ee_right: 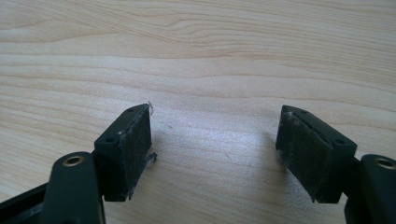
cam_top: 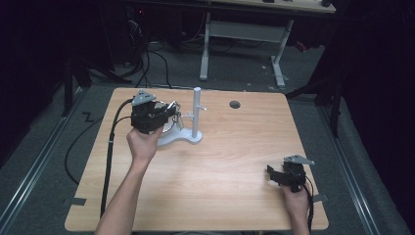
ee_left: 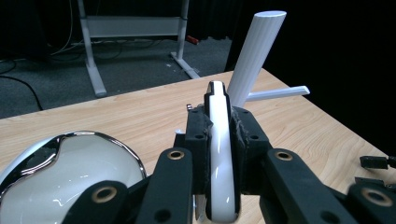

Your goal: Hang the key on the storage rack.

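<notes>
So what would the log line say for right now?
left gripper: shut on headphones | headphones: by stand, off table | right gripper: open, holds nothing, low over table

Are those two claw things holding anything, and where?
The left gripper clamps the white handle of a shiny white cup. The right gripper is open over bare table.

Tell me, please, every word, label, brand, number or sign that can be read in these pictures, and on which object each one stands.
There are none.
The white headphones held by the left gripper show no print.
The white stand bears no print.
The wooden table carries no marking.
The right gripper has bare black pads.
</notes>
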Available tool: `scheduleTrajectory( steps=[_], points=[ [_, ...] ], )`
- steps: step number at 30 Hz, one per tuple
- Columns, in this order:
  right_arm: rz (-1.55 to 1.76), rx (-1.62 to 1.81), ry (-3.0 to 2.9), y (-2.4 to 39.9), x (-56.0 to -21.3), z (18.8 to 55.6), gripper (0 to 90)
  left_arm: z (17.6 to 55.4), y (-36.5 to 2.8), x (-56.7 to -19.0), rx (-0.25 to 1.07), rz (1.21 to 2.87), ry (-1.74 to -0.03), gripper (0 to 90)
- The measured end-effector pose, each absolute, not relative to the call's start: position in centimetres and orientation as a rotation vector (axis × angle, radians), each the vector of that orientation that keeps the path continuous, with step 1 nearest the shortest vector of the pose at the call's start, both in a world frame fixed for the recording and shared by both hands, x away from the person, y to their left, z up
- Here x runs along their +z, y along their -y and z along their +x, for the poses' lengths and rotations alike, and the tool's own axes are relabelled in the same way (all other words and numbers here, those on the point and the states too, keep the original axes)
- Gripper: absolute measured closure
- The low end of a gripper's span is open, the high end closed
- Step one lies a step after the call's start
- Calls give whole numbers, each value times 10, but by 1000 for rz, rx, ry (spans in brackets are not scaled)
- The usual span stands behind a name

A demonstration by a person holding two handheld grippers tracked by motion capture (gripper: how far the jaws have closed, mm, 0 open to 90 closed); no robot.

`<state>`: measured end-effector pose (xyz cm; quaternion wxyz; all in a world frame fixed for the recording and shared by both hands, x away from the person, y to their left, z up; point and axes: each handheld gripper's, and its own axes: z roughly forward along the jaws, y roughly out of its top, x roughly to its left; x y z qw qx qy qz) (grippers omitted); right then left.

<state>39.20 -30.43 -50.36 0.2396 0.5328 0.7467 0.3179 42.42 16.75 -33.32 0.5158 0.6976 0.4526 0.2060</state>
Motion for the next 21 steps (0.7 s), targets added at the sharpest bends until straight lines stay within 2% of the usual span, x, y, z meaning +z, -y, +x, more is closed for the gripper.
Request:
scheduleTrajectory(
  steps=[21],
  points=[
    [1458,871,-2044,304,-504,392,269,430,-158,-332,469,1657,-1067,783]
  ],
)
